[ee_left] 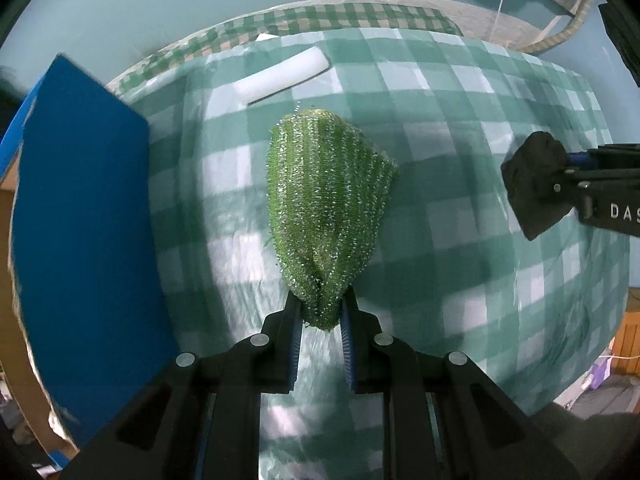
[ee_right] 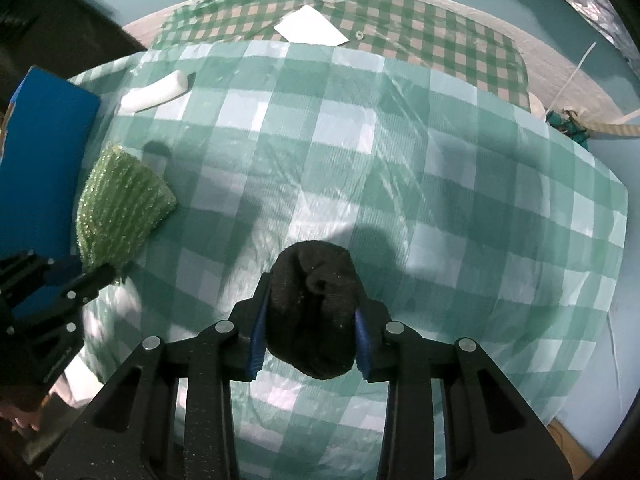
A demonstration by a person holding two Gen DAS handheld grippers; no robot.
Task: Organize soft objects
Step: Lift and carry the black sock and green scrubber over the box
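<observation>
Left wrist: left tool (ee_left: 320,312) pinches green scrubber (ee_left: 326,204), long axis hanging down; right tool (ee_right: 310,320) clamps black sock (ee_right: 314,308).

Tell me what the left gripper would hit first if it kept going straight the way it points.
Probably the checked tablecloth: the left gripper points down at it, with the green scrubber it holds arriving first. Height unclear.

Dim bluish light, soft shadows on the checked cloth (ee_right: 400,184), motion blur, heavy fisheye curvature at edges.
</observation>
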